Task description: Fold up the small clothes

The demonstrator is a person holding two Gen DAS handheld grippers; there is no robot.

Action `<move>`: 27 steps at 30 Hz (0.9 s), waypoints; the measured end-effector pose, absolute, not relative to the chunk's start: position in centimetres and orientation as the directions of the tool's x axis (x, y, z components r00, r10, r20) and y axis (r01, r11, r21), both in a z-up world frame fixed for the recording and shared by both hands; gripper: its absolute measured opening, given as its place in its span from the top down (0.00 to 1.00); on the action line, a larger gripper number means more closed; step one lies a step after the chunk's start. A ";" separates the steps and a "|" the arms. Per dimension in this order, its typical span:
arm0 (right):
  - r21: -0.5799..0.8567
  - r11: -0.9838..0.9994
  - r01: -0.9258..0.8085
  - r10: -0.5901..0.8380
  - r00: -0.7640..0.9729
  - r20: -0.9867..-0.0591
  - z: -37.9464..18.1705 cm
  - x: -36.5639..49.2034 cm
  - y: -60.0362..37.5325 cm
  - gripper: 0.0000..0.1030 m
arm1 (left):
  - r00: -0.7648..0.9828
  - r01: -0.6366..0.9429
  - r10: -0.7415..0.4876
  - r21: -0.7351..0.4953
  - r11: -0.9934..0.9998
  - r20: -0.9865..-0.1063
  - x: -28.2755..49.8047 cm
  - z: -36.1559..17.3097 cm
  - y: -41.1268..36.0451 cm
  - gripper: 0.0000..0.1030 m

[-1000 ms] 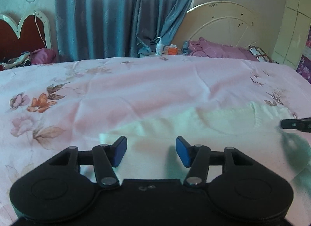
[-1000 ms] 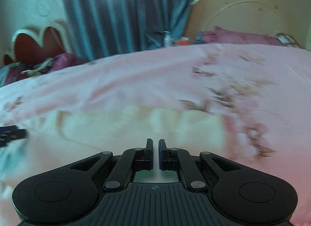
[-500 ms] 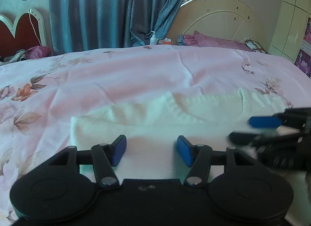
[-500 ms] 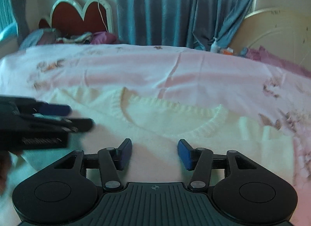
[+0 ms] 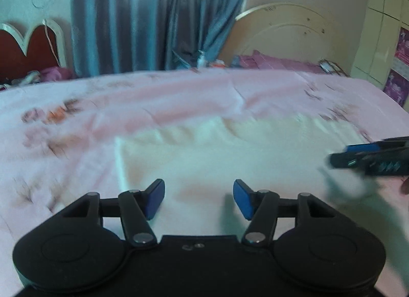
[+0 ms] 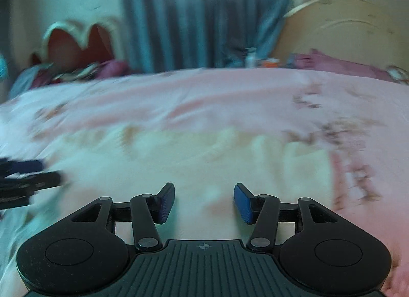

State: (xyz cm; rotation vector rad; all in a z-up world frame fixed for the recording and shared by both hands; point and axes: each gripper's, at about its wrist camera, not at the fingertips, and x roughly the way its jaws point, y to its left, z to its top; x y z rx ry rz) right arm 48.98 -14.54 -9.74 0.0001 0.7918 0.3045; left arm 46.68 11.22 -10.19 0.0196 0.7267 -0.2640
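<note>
From the left wrist camera, the left gripper stands with its blue-padded fingers spread wide and nothing between them. The pale cream knitted garment lies flat on the pink floral bedsheet, directly ahead of and beneath the fingertips, and its left edge runs just ahead of and outboard of the left finger. The right gripper shows at the far right of this view, low over the garment's right part; blur hides whether it touches the cloth. To do the next pinch well, the left gripper would likely need to slide toward that left edge and catch it at a corner, taking only the garment and not the sheet below.

From the right wrist camera, the right gripper is likewise spread apart and empty. The cream garment fills the area ahead of its fingers, its right edge lying well out to the right, against the bedsheet. The left gripper enters at the left margin, blurred. The picture is smeared, so a good grasp probably calls for slowing first, then both tools taking matching edges so that the fold lands square.
</note>
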 end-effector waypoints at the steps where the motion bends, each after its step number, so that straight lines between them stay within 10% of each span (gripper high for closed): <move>1: 0.110 0.952 -0.285 0.275 0.647 -0.711 -10.1 48.5 -13.8 0.49 | 0.709 0.249 -0.230 -0.068 0.966 -0.667 46.1 -10.6 10.8 0.44; 20: 0.036 0.999 -0.014 0.036 0.657 -0.753 -10.8 46.3 -19.6 0.49 | 0.695 0.214 -0.201 -0.068 0.974 -0.690 43.8 -11.4 13.4 0.42; 23: 0.061 0.998 -0.025 0.062 0.686 -0.725 -9.3 44.9 -19.8 0.49 | 0.714 0.189 -0.174 -0.052 0.980 -0.679 42.6 -10.7 13.7 0.15; 27: 0.140 0.989 -0.043 0.132 0.672 -0.729 -8.8 43.1 -20.6 0.49 | 0.714 0.175 -0.160 -0.048 0.983 -0.681 40.7 -10.5 14.1 0.14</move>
